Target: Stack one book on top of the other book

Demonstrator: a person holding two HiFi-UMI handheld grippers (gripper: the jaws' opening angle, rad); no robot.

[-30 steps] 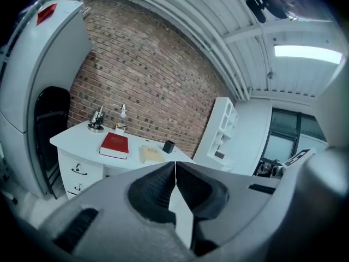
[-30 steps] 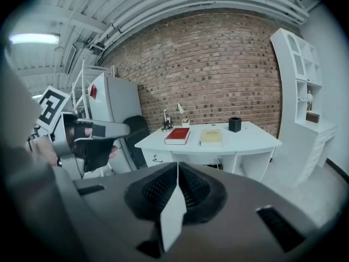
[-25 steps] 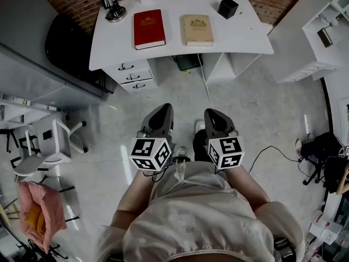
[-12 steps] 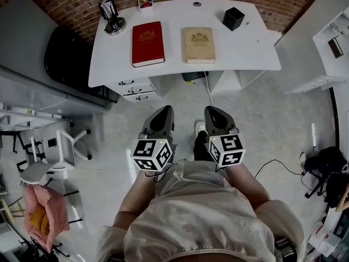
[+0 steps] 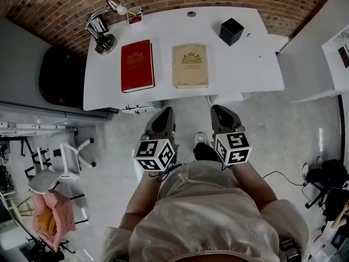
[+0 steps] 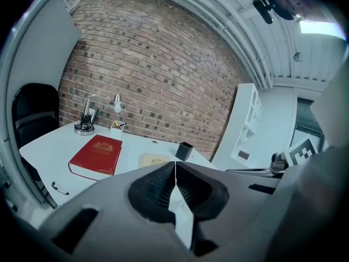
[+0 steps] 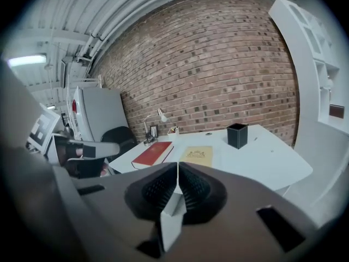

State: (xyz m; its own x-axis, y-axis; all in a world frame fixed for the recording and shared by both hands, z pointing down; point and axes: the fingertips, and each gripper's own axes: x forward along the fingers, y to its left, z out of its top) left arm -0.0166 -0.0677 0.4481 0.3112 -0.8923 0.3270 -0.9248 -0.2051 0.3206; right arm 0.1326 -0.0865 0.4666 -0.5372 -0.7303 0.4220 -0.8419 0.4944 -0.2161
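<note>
The flat red hardcover book (image 5: 137, 65) and tan book (image 5: 190, 65) lie ahead of the left gripper (image 5: 162, 113) and right gripper (image 5: 221, 111). Both pairs of fingers (image 6: 155, 190) touch, empty.

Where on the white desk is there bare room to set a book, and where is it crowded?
Bare: the right end of the desk, beyond the tan book and in front of the black box. Crowded: the back left corner, desk lamp and pen cup.

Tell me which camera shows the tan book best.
The head view: the tan book lies whole, cover up, seen from above. The right gripper view shows it small and slanted; the left gripper view, only a strip.
</note>
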